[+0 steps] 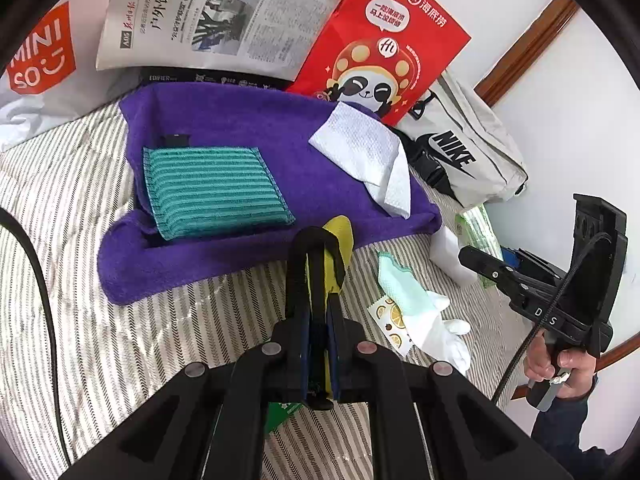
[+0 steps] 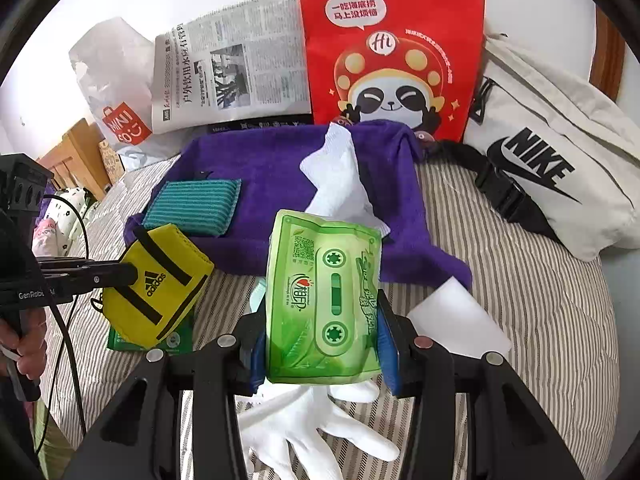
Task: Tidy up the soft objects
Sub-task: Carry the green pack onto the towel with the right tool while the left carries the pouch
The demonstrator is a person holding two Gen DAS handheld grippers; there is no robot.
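A purple towel (image 1: 248, 128) lies on the striped bed, also in the right wrist view (image 2: 280, 168). On it lie a teal striped cloth (image 1: 212, 192) (image 2: 192, 208) and a white paper towel (image 1: 368, 152) (image 2: 340, 176). My left gripper (image 1: 316, 264) is shut on a yellow Adidas pouch (image 1: 340, 240) (image 2: 156, 284), held above the bed just in front of the towel's near edge. My right gripper (image 2: 324, 336) is shut on a green tissue pack (image 2: 324, 300), held above a white glove (image 2: 312, 420) (image 1: 444, 332). The right gripper also shows in the left wrist view (image 1: 480, 264).
A red panda bag (image 2: 392, 48), a newspaper (image 2: 232, 76), a Miniso bag (image 2: 116, 92) and a white Nike bag (image 2: 552, 152) stand along the back. A white sponge block (image 2: 456, 320), a mint cloth (image 1: 400, 288) and a green packet (image 2: 176, 340) lie on the striped bedding (image 2: 520, 280).
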